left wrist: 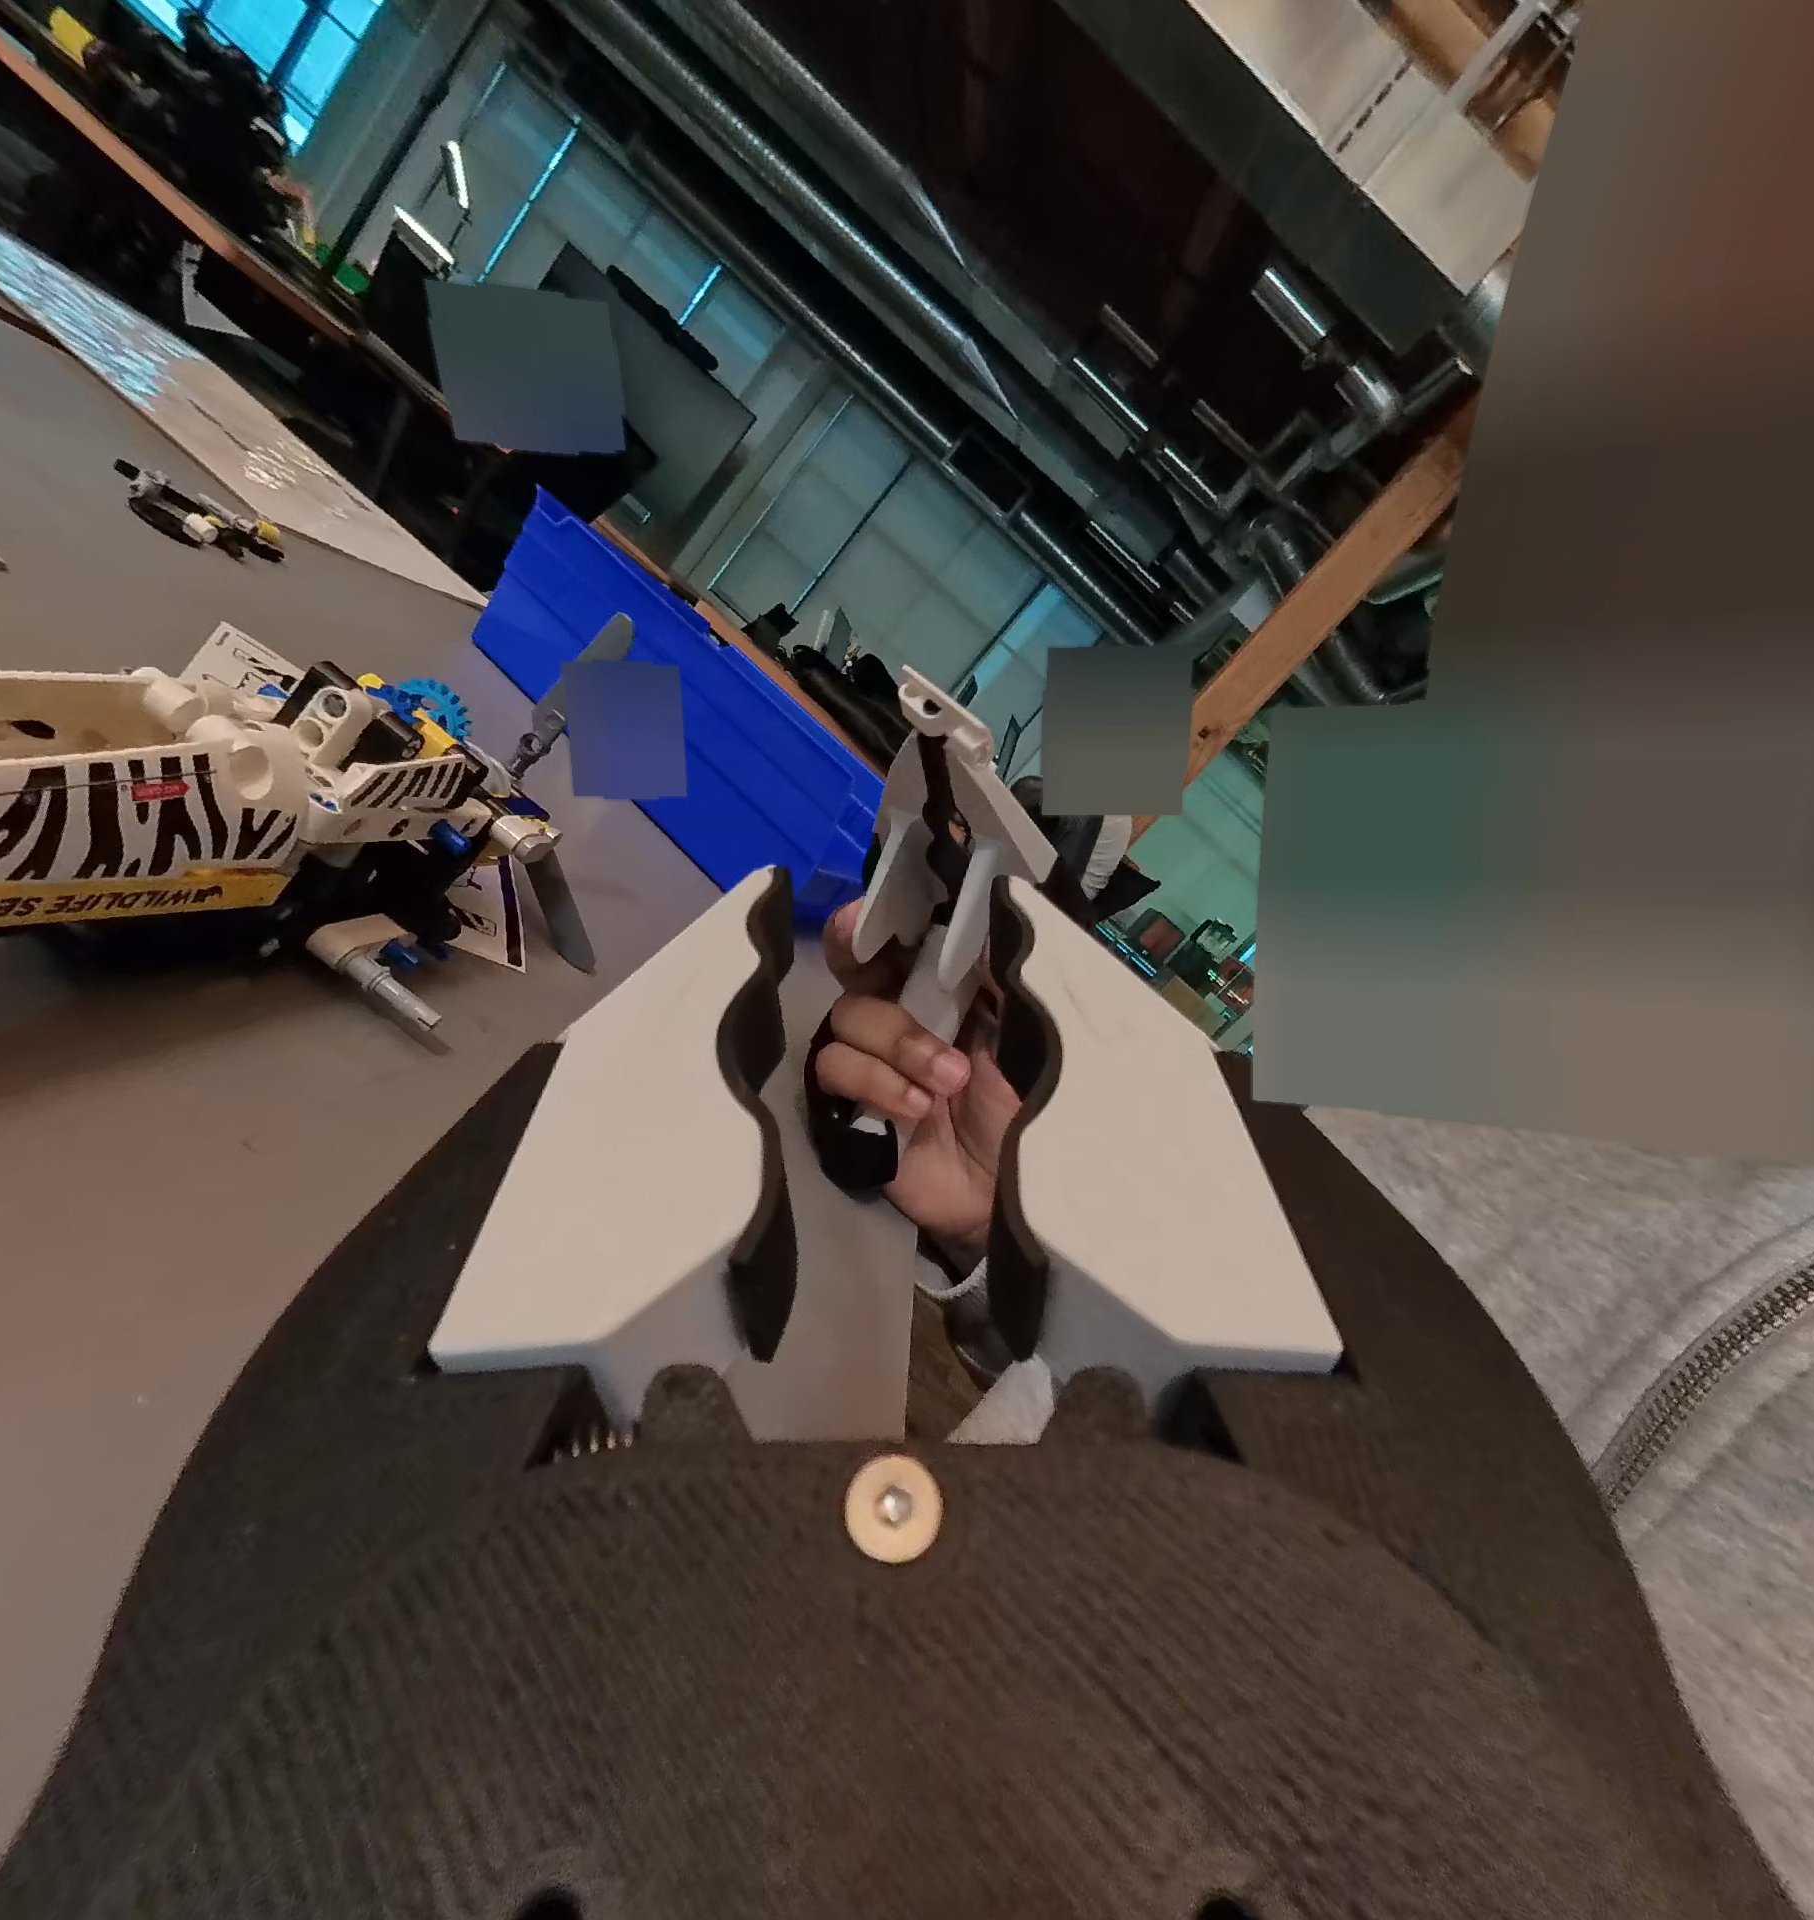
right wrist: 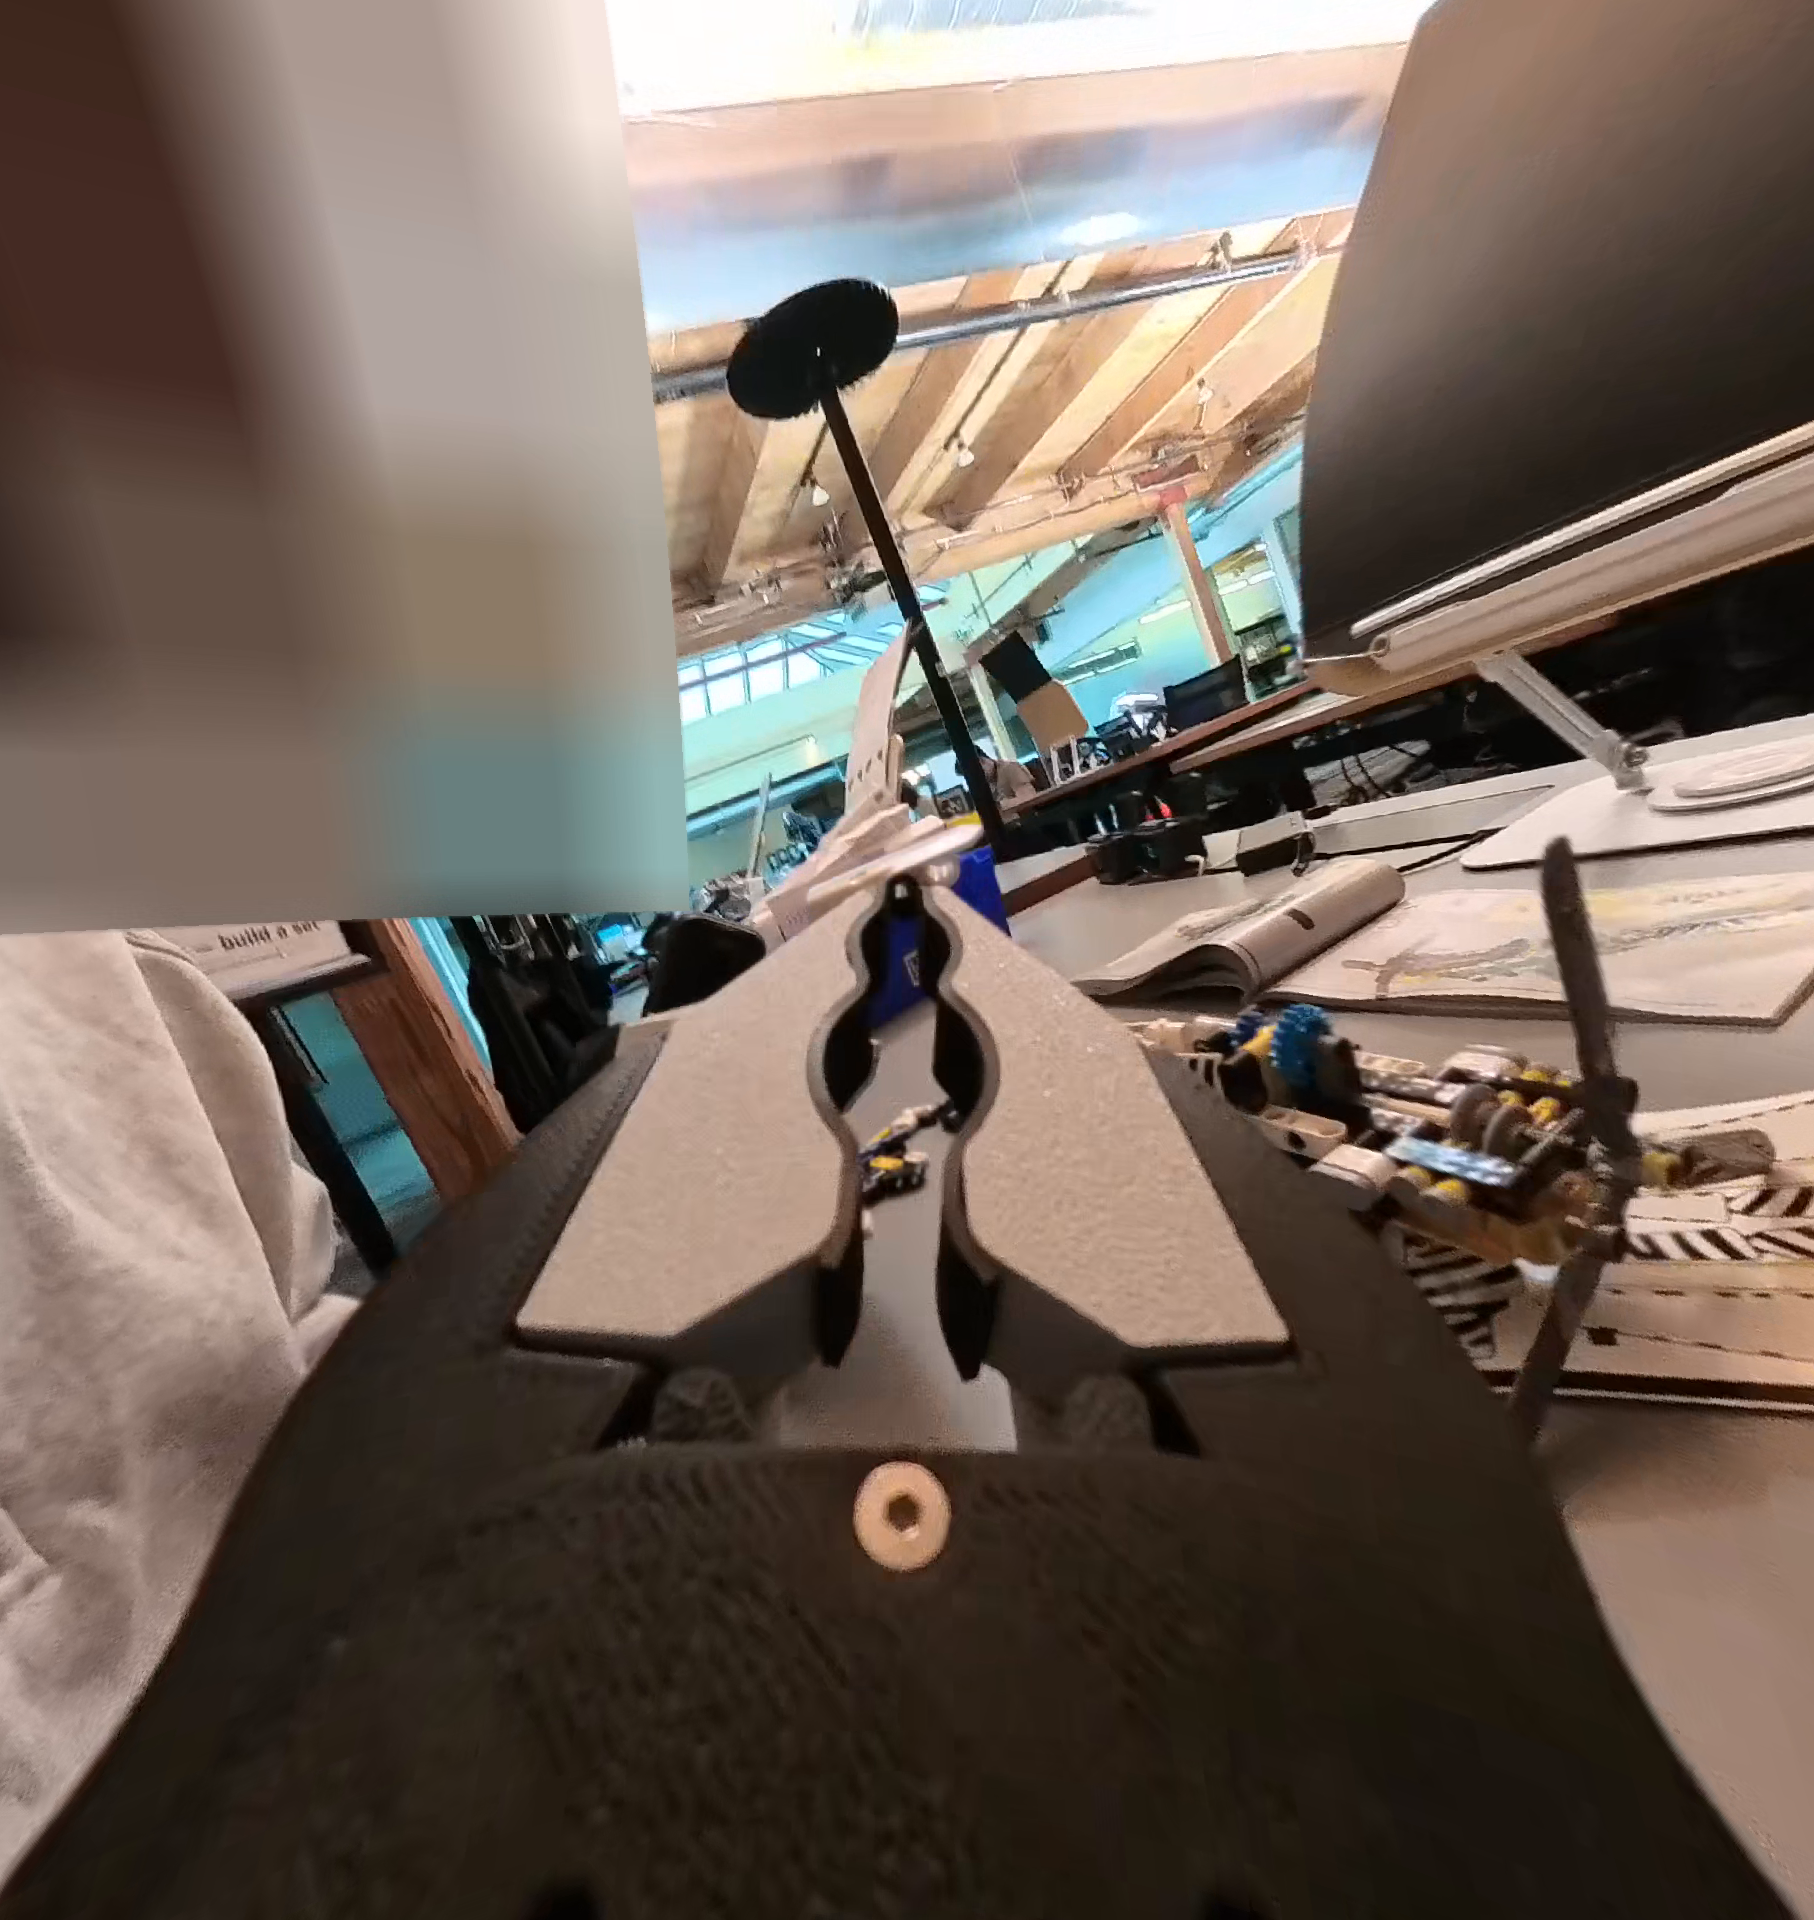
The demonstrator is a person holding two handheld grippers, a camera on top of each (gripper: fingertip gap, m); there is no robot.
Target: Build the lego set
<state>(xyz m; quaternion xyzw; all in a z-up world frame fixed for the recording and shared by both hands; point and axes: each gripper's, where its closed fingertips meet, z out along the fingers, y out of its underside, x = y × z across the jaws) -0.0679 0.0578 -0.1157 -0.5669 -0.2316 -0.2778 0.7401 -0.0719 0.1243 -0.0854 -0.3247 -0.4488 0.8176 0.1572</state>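
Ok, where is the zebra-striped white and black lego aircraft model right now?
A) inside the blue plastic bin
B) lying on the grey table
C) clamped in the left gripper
B: the zebra-striped model lies on the grey table, beside the open, empty left gripper.

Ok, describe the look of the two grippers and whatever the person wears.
Both the left gripper and the right gripper share one design: black ribbed printed bodies, pale grey wedge-shaped jaws with wavy black inner pads, and a round washer-headed screw. The person wears a light grey zipped sweatshirt.

lettering runs along the zebra-striped lego model's [left wrist: 124,831] yellow band; a sign [right wrist: 259,948] bears words.
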